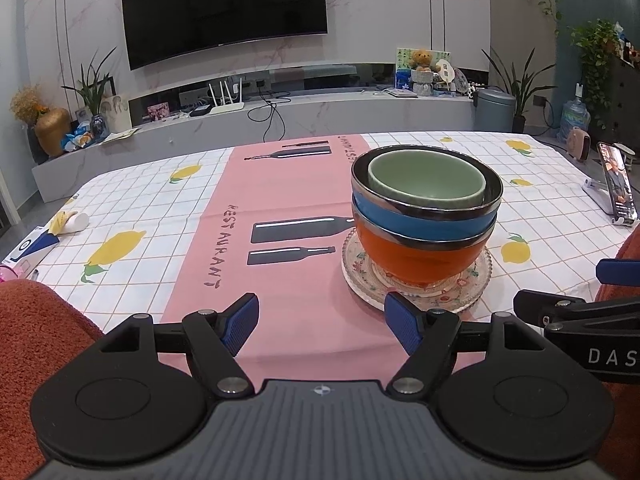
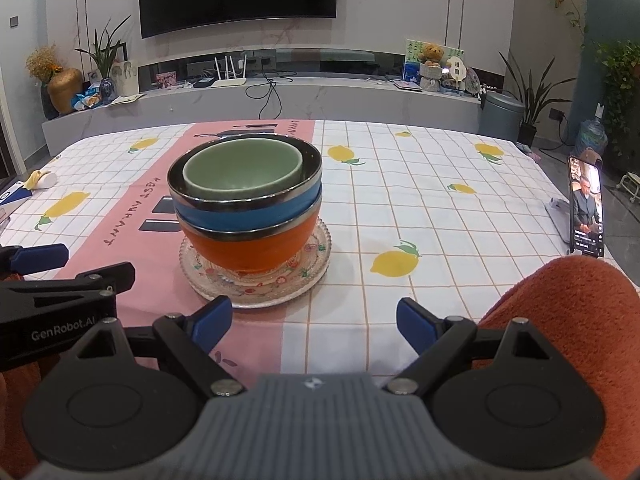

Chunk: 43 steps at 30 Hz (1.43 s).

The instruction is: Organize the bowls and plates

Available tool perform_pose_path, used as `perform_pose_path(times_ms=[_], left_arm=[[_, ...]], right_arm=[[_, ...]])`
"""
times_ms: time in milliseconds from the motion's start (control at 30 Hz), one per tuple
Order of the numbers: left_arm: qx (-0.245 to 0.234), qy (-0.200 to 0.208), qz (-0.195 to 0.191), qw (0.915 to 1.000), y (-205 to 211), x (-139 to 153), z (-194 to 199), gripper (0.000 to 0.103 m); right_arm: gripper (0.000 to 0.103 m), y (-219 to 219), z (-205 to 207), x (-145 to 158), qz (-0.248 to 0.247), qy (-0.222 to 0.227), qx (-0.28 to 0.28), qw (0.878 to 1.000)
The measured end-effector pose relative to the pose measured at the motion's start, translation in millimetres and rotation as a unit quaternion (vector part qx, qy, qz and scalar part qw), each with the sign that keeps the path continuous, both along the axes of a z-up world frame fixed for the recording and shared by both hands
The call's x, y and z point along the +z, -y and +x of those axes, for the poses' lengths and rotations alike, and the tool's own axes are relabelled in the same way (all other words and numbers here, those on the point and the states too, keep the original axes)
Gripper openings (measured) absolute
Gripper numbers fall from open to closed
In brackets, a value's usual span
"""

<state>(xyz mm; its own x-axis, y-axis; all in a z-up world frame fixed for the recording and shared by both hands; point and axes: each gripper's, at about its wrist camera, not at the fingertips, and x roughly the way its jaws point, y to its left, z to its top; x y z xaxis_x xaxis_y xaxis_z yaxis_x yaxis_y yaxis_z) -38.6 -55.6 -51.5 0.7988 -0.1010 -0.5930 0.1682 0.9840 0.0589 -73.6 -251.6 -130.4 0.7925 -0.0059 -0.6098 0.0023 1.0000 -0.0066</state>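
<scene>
Bowls – three, green in blue in orange – on one glass plate; both tools wide open, empty.

A small green bowl sat inside a blue bowl, which sat inside an orange bowl. The stack stood upright on a flowery glass plate.
</scene>
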Motion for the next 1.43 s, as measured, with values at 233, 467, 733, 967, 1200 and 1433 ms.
perform_pose_path(times_ms=[233, 467, 733, 967, 1200, 1433], left_arm=[[-0.002, 0.002, -0.001, 1.0, 0.6, 1.5, -1.6, 0.084], [-0.002, 0.005, -0.003, 1.0, 0.8, 3.7, -2.8, 0.084], [0.001, 0.006, -0.001, 1.0, 0.4, 4.8, -3.6, 0.084], [-0.002, 0.007, -0.002, 1.0, -0.2, 6.8, -3.2, 0.083], [-0.003, 0.006, -0.004, 1.0, 0.2, 7.5, -2.7, 0.083], [-0.005, 0.008, -0.007, 0.9999, 0.0, 7.7, -2.5, 0.083]], right_arm=[[0.088, 0.0, 0.0, 0.1, -0.001, -0.001, 0.001, 1.0], [0.088, 0.5, 0.0, 0.3, -0.001, -0.002, 0.0, 1.0], [0.088, 0.6, -0.2, -1.3, 0.003, -0.004, 0.001, 1.0], [0.088, -0.4, 0.4, -1.6, -0.001, -0.003, 0.002, 1.0], [0.088, -1.4, -0.2, -0.9, -0.003, -0.003, 0.003, 1.0], [0.088, -1.9, -0.1, -0.5, -0.002, -0.004, 0.003, 1.0]])
